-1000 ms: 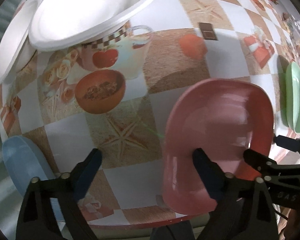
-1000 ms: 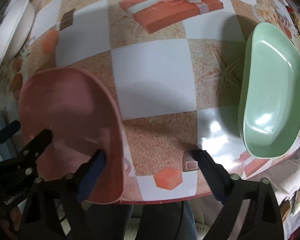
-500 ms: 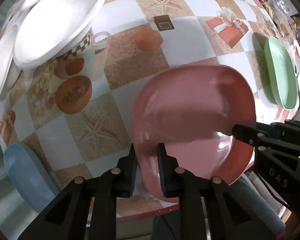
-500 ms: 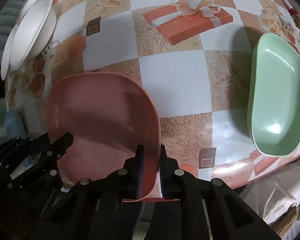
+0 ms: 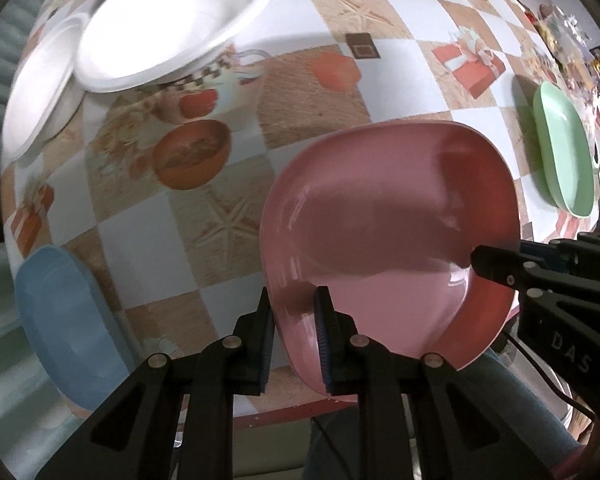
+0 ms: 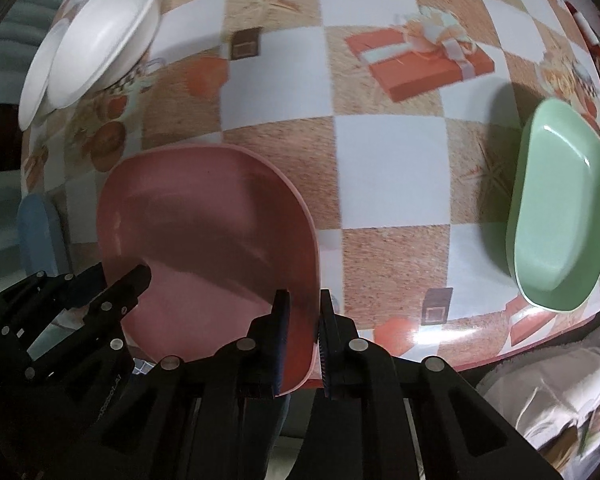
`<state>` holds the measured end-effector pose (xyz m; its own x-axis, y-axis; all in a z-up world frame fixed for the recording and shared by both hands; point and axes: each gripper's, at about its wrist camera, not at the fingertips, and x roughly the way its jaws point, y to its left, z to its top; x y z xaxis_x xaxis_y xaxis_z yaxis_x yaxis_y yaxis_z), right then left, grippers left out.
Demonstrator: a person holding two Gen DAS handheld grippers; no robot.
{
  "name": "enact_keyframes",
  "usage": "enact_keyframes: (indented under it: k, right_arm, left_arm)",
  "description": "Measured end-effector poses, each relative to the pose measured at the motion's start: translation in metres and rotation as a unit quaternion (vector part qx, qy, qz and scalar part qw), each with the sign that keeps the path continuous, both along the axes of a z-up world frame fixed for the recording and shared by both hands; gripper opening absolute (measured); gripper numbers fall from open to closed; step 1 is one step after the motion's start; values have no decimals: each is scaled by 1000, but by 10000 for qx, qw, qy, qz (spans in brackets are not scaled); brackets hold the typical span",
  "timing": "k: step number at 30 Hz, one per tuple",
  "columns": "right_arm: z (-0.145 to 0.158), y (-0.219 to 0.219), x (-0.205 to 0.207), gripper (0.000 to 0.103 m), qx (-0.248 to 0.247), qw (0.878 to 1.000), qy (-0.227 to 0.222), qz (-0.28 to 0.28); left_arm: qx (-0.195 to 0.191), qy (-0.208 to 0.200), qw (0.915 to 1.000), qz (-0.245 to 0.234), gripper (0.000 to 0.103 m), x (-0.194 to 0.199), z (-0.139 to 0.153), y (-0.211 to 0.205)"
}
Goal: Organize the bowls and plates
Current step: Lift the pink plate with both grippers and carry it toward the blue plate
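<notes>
Both grippers, left (image 5: 294, 336) and right (image 6: 302, 338), pinch the pink plate's (image 5: 380, 220) opposite rims between narrowed fingers; green (image 6: 564, 224), blue (image 5: 60, 328) and white (image 5: 172, 24) dishes remain unsorted beyond.

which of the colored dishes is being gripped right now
The pink plate: both hand-held grippers clamp its rim. The green plate and blue plate lie untouched.

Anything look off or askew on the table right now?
Nothing spilled or broken. The pink plate sits tilted, pinched on opposite rims by the left hand-held gripper and right hand-held gripper. The white plates overlap unevenly, not stacked squarely.
</notes>
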<state>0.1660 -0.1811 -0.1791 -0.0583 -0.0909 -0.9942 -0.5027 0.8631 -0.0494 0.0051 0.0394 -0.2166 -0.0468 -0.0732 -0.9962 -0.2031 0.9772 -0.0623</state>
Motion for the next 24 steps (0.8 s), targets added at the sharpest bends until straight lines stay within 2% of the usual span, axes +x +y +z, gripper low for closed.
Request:
enact_keyframes:
  k: [11, 17, 24]
  right_arm:
    - [9, 46, -36, 15, -14, 9989, -104, 456]
    - [12, 69, -61, 15, -57, 9979, -123, 635]
    - [15, 125, -77, 15, -99, 9962, -166, 850]
  left_arm:
    - [40, -332, 9983, 467, 21, -16, 22, -2]
    - [70, -470, 9969, 633, 21, -29, 24, 1]
    - [99, -566, 9943, 901, 21, -37, 29, 5]
